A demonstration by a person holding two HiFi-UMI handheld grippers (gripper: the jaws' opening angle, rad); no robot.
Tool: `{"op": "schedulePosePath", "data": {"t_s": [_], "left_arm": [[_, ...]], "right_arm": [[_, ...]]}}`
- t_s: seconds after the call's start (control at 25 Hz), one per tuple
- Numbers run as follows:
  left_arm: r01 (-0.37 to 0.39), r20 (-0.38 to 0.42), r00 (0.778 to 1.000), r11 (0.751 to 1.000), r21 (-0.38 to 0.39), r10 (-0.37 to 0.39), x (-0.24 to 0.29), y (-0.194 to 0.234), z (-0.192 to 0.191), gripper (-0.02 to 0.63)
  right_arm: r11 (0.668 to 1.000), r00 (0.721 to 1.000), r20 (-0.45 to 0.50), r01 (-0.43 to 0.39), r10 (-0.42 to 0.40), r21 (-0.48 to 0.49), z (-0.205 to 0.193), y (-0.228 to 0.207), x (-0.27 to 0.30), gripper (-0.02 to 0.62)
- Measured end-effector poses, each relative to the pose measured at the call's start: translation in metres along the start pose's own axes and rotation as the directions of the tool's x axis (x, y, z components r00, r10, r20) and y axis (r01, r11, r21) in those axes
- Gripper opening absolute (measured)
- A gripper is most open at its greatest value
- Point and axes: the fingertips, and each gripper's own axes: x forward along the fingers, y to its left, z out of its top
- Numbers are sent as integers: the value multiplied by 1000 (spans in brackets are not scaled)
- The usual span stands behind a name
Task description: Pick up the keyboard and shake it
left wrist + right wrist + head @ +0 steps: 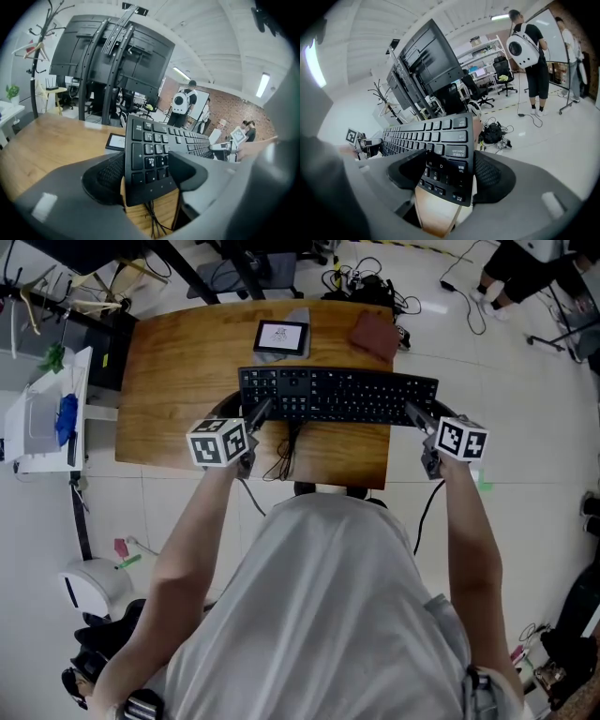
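1. Head view: the black keyboard (337,395) is held over the near half of the wooden counter (178,371), its cable (286,451) dangling past the counter's front edge.
2. Left tongs (150,171) clamp its numpad end (keys upward); right tongs (447,171) clamp the opposite end.
3. A small tablet (280,337) lies near the counter's far edge.

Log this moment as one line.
left gripper: shut on keyboard | right gripper: shut on keyboard | keyboard: held over table
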Motion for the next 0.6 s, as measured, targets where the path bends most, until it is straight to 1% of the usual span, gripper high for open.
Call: {"op": "schedulePosePath", "data": {"t_s": [0.16, 0.36, 0.48, 0.6], "left_arm": [[-3, 88, 996, 999, 48, -1, -10, -7, 38, 290], [5, 182, 983, 994, 107, -24, -24, -21, 74, 290], [-3, 239, 970, 988, 154, -34, -35, -31, 94, 290], [-27, 300, 953, 971, 236, -46, -48, -45, 118, 290]], "right_arm": [[999, 996, 89, -11, 15, -47, 34, 14, -13, 310], [994, 981, 192, -5, 27, -113, 70, 29, -35, 307], [990, 966, 256, -7, 42, -138, 84, 35, -48, 307], [990, 941, 331, -26, 72, -140, 92, 39, -60, 307]]}}
